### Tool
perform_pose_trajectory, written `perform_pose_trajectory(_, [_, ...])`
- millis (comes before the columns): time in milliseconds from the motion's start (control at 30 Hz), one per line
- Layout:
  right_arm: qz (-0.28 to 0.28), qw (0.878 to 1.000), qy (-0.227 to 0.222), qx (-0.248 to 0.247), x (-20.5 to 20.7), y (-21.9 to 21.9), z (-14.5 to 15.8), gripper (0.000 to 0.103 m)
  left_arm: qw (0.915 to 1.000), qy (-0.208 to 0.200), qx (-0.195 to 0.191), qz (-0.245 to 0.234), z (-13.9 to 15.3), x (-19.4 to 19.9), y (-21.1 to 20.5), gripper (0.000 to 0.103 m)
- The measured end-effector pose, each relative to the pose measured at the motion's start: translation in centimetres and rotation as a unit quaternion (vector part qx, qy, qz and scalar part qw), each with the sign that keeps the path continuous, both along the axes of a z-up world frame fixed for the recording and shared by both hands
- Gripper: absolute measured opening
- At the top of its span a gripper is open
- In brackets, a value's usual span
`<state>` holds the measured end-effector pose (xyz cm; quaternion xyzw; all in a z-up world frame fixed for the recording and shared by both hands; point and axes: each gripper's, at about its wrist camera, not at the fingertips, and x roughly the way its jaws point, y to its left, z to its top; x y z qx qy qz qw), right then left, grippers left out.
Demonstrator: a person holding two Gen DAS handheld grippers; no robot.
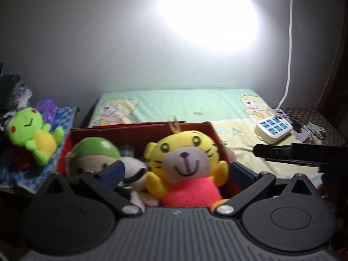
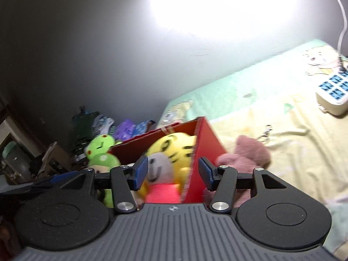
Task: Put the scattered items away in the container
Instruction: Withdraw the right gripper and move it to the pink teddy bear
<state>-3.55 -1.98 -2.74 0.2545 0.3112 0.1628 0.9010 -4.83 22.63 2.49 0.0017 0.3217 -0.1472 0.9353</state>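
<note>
1. Red box: the container, open at the top, stands on the bed at the near edge of the green-and-yellow baby-print sheet. In the right wrist view its near corner wall rises between the two blue pads of the right gripper.
2. Yellow tiger plush: sits upright inside the red box against its right wall, facing the left camera, with a pink-orange body and a loop on its head.
3. Green-capped plush: lies in the left part of the box, partly hidden behind the left finger pad; a white-and-black plush is wedged between it and the tiger.
4. Left gripper: fingers spread wide, one pad on each side of the tiger plush, touching nothing clearly; it grasps nothing.
5. Right gripper: fingers parted and empty, straddling the box's right wall, one pad over the box interior and the other outside it.
6. Pink plush: lies on the sheet outside the box, just beside its right wall, with a metal keyring clip near it.
7. Green frog plush: lies outside the box, to its left, on a blue-and-white checked cloth.
8. White power strip: rests on the far right of the bed, with a white cable rising along the wall.
</note>
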Motion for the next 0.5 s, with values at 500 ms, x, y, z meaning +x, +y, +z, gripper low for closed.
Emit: perform_pose_trajectory(500, [0.072, 0.991, 0.081, -0.076, 6.6, -3.4, -3.6, 0.055, 0.9932, 0.081, -0.041, -0.073, -3.6, 1.6, -9.3, 0.102])
